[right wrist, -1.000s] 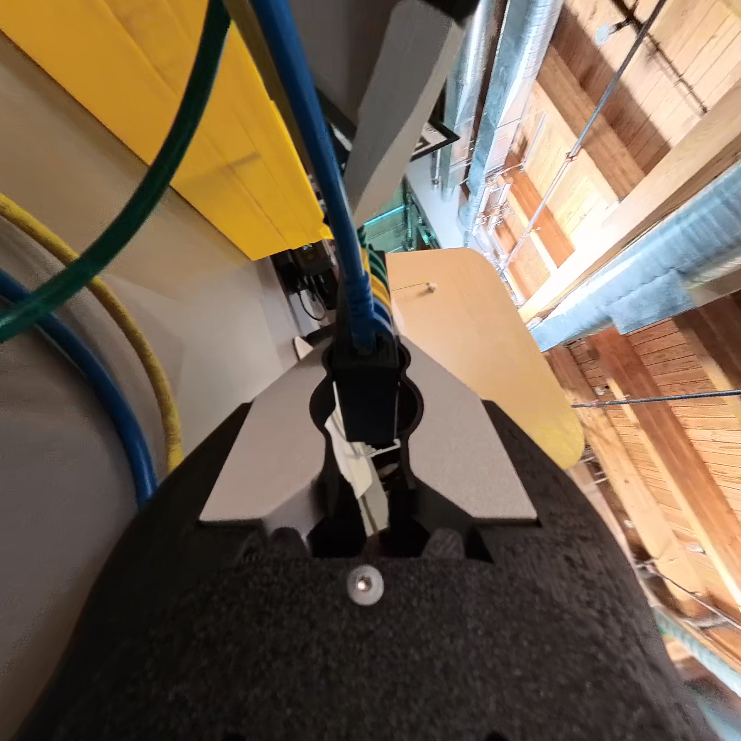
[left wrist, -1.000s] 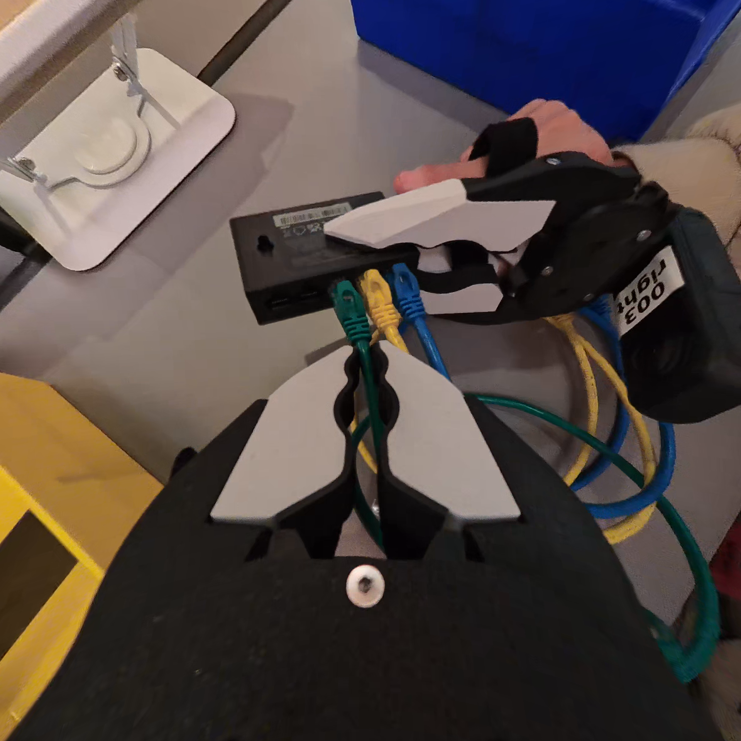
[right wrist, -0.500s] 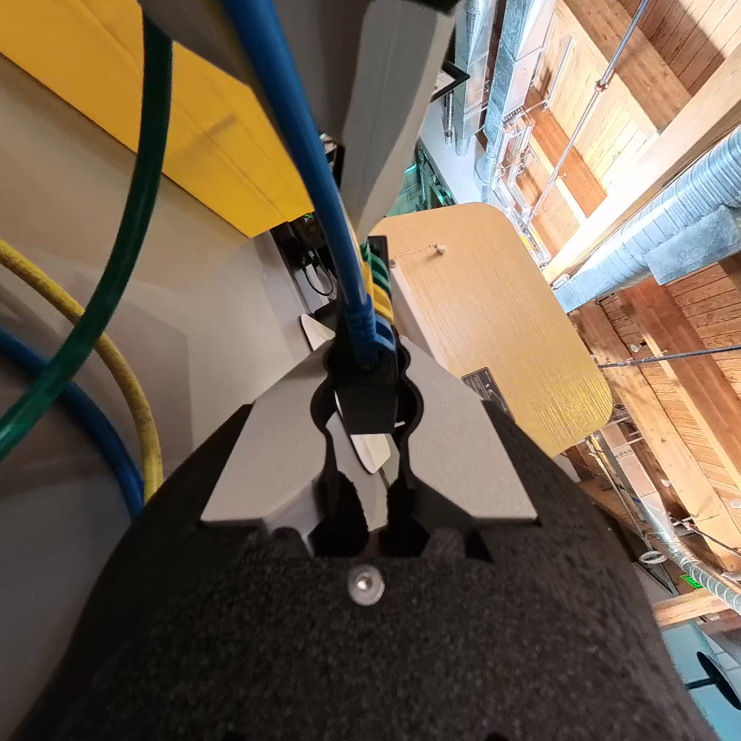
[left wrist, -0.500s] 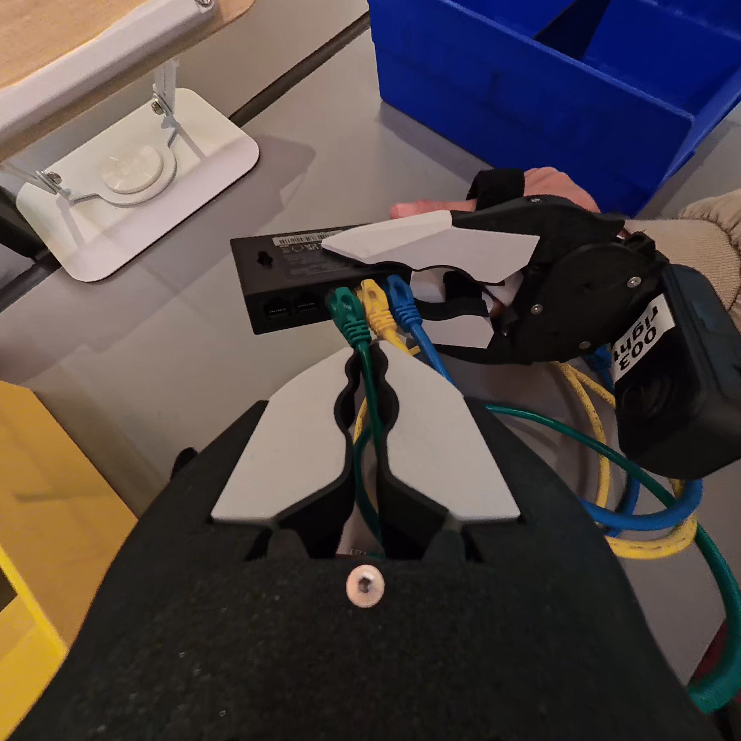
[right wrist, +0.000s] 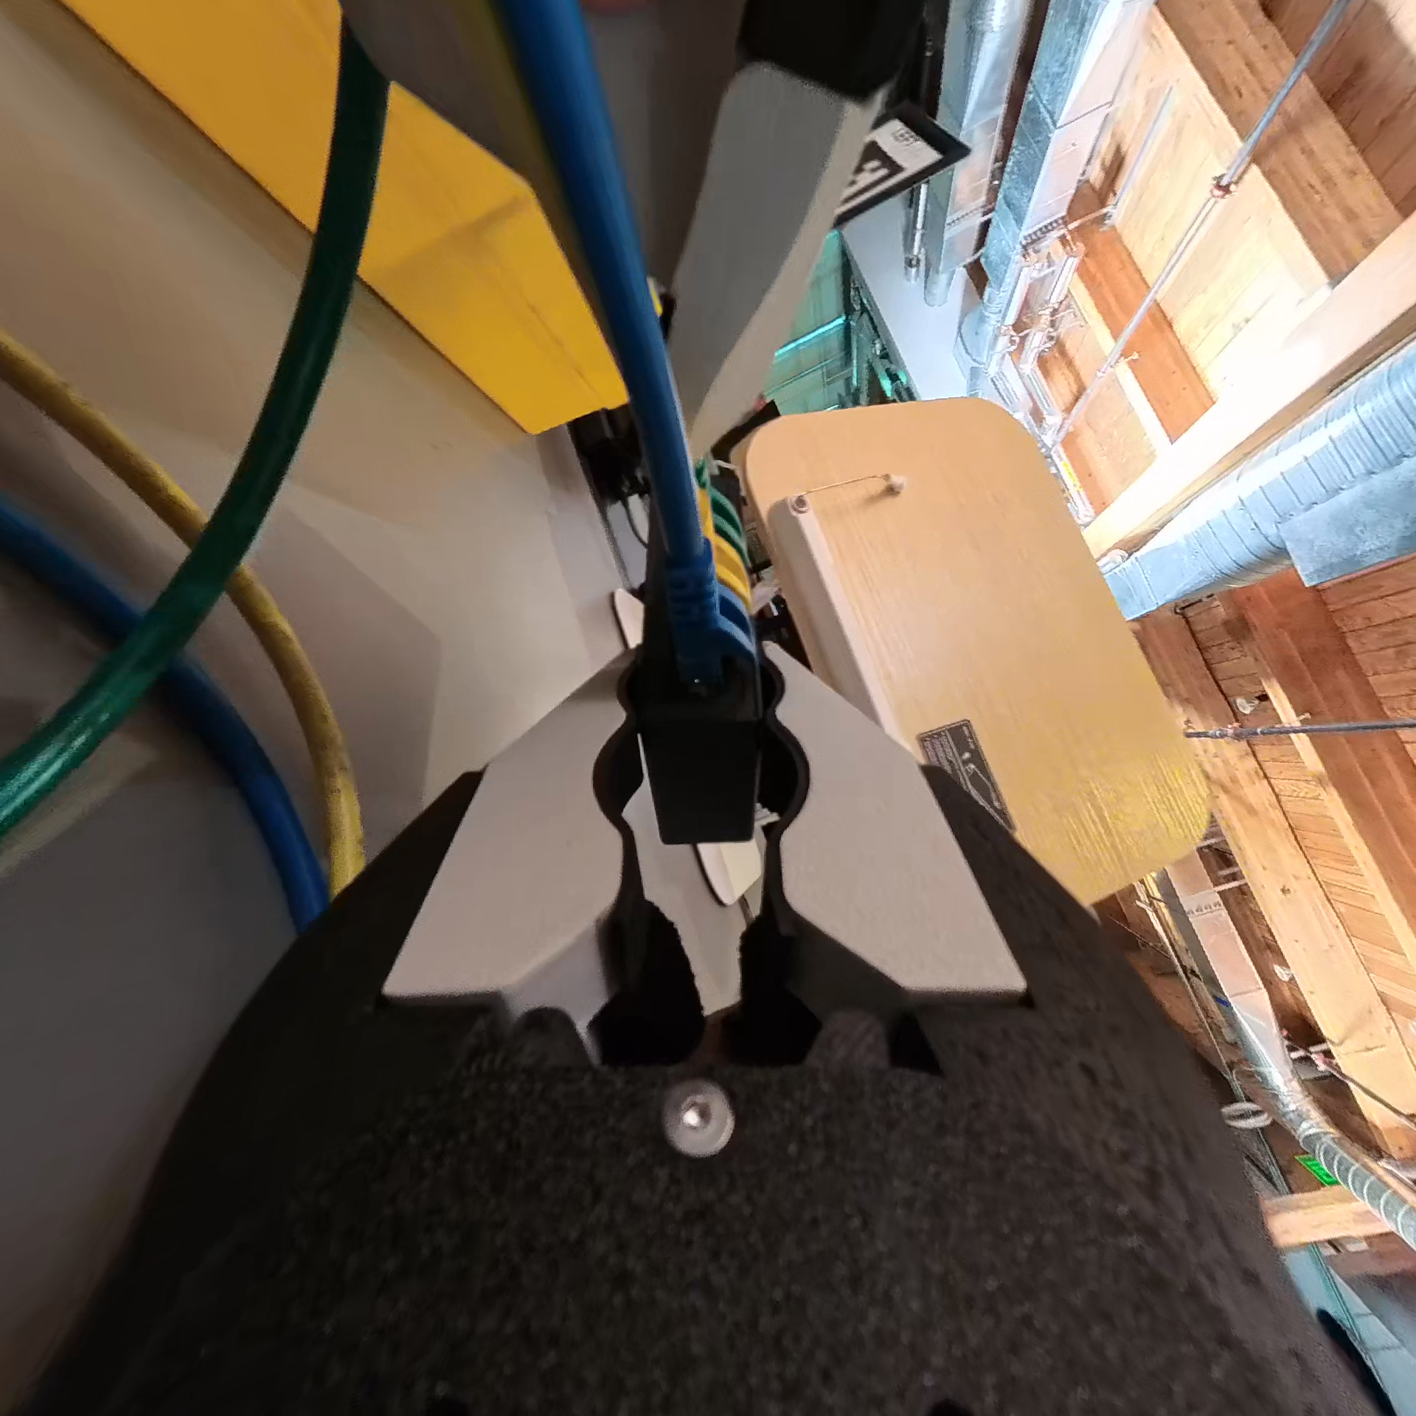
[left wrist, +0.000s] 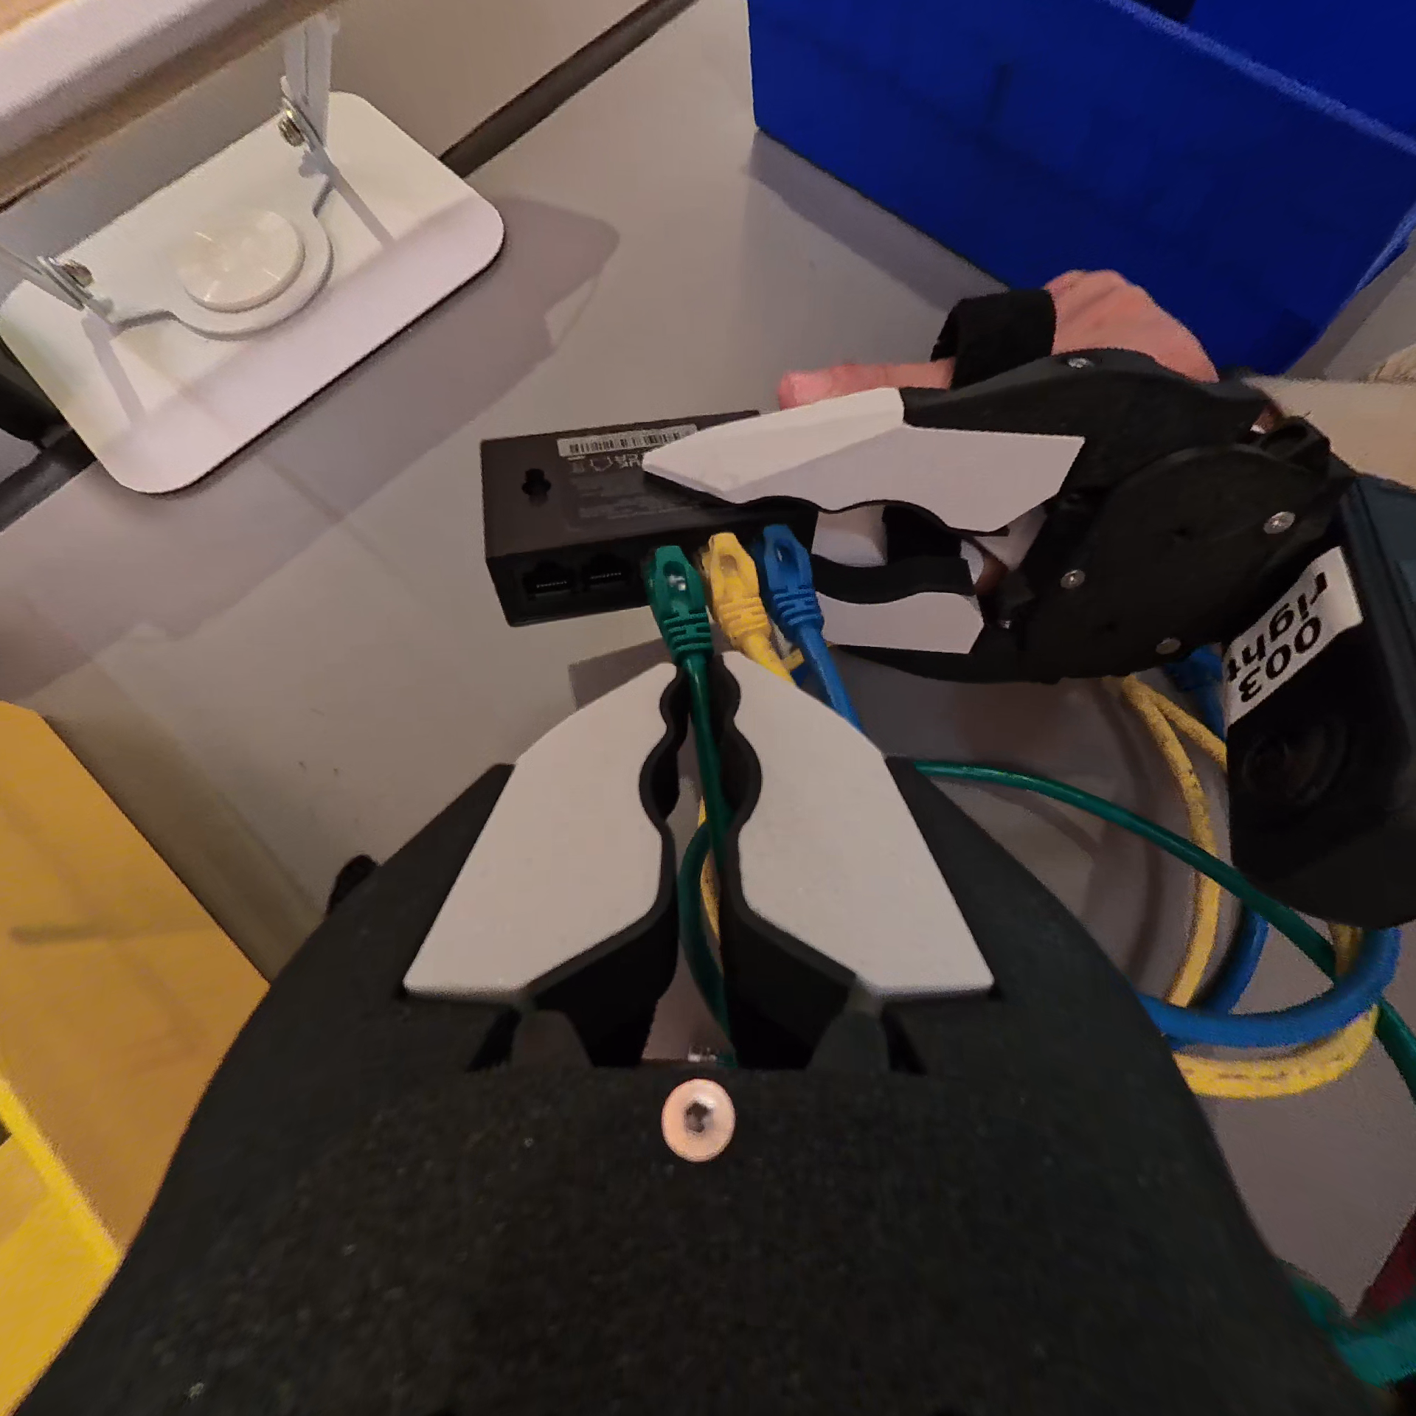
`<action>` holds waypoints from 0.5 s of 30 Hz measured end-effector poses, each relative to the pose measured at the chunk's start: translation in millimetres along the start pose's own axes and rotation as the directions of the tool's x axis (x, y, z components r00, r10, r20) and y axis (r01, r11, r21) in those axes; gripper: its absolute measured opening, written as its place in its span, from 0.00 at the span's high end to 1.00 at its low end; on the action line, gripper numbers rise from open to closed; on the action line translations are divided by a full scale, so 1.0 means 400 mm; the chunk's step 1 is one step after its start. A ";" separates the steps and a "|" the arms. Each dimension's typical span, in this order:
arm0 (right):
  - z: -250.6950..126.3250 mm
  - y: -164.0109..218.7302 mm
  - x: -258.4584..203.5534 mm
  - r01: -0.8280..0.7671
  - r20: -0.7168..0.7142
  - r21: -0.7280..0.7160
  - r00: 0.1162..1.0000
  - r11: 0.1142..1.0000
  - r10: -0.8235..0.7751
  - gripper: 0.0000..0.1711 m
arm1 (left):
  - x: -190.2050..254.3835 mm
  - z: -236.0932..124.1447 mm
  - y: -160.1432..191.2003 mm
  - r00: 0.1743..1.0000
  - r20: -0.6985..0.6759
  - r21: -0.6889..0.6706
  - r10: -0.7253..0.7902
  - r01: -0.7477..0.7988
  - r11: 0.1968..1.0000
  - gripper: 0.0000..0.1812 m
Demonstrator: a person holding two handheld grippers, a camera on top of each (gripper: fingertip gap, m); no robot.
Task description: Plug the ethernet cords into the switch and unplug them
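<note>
A black switch (left wrist: 598, 521) lies on the grey table. Green (left wrist: 678, 605), yellow (left wrist: 735, 594) and blue (left wrist: 793, 586) cord plugs sit side by side in its front ports; two ports to their left are empty. My left gripper (left wrist: 701, 678) is shut on the green cord just behind its plug. My right gripper (left wrist: 766, 532), held by a hand, is clamped on the switch's right end. In the right wrist view that gripper (right wrist: 701, 667) is shut on the switch (right wrist: 701, 774), with the blue cord (right wrist: 613, 306) running up from it.
A blue bin (left wrist: 1073, 153) stands behind the switch, a white stand base (left wrist: 253, 291) at back left, a yellow bin (left wrist: 92, 919) at left. Loose loops of the cords (left wrist: 1226, 996) lie on the table at right. The left gripper's finger (right wrist: 766, 230) shows above in the right wrist view.
The left wrist view has lifted and tilted, so the switch's front face and its two empty ports now show. Both grips are unchanged; the right gripper has turned slightly with the switch.
</note>
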State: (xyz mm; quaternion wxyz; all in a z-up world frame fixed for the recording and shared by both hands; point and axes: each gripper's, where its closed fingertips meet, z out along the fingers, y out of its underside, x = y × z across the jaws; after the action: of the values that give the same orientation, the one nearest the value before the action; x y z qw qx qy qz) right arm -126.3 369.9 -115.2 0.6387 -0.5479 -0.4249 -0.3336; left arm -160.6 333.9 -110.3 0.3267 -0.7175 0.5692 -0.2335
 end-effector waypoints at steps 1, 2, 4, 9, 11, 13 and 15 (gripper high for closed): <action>0.001 0.000 -0.010 0.000 0.023 -0.004 1.000 1.000 0.001 0.85 | 0.003 0.000 0.009 1.000 -0.020 -0.011 -0.002 0.002 1.000 0.98; -0.001 -0.003 -0.021 -0.008 0.044 0.004 0.999 1.000 0.008 0.85 | 0.008 -0.003 0.018 0.999 -0.044 -0.019 -0.007 0.006 1.000 0.98; -0.008 -0.017 -0.030 -0.015 0.067 0.055 0.998 0.998 0.012 0.85 | 0.019 -0.013 0.031 0.996 -0.079 -0.012 -0.030 0.029 1.000 0.97; -0.012 -0.039 -0.050 0.003 0.082 0.074 0.997 0.997 -0.009 0.83 | 0.030 -0.029 0.055 0.997 -0.066 -0.020 -0.034 0.033 0.999 0.97; -0.011 -0.038 -0.050 -0.021 0.088 0.071 0.996 0.997 0.015 0.80 | 0.032 -0.031 0.052 0.996 -0.076 -0.009 -0.050 0.049 0.999 0.97; -0.010 -0.037 -0.047 -0.012 0.071 0.066 0.997 0.998 0.008 0.78 | 0.036 -0.032 0.047 0.995 -0.085 -0.003 -0.057 0.057 0.998 0.97; -0.009 -0.038 -0.046 -0.014 0.063 0.060 0.998 0.998 0.010 0.78 | 0.046 -0.031 0.044 0.994 -0.096 -0.004 -0.057 0.057 0.998 0.97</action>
State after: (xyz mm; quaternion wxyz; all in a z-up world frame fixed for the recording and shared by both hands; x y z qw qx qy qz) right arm -147.0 363.0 -125.8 0.6433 -0.5412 -0.4512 -0.2993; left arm -176.8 311.1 -115.6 0.2917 -0.7215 0.5639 -0.2765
